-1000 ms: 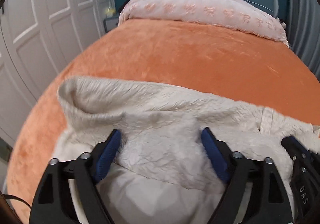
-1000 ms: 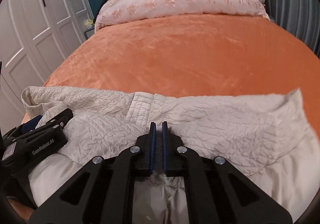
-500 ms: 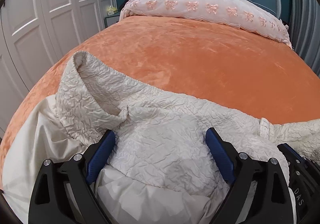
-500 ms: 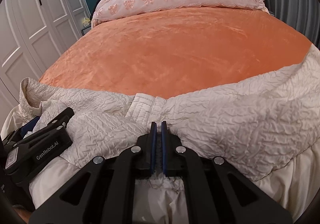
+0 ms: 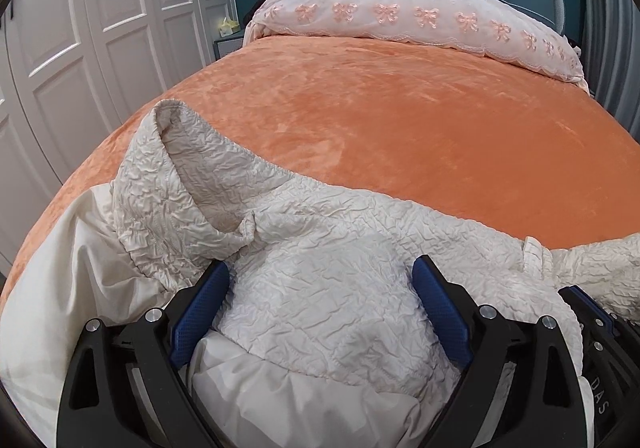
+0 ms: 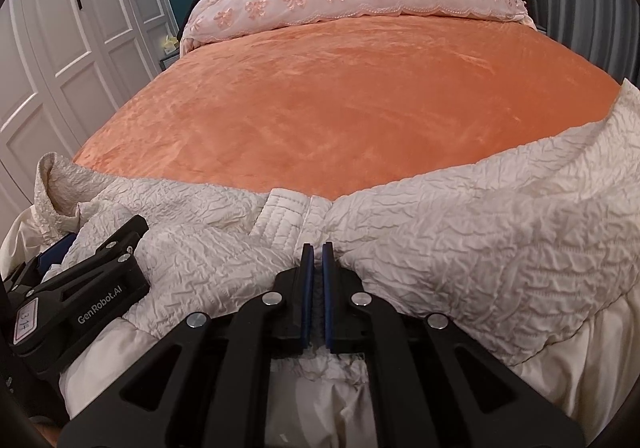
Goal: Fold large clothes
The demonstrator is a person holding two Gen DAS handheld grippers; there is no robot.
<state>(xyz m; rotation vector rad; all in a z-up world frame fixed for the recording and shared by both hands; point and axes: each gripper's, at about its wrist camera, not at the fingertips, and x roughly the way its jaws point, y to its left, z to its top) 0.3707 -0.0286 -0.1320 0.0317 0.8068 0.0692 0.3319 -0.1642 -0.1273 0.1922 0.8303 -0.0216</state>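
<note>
Lifted higher, cream jacket [image 5: 320, 312] sits between the spread left claw [image 5: 320, 288]; right claw [image 6: 316, 260] pinches its hem.

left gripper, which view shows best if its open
The left wrist view: the left gripper has its blue fingers spread wide around a mound of the cream garment. The right wrist view shows only its black body from the side.
</note>
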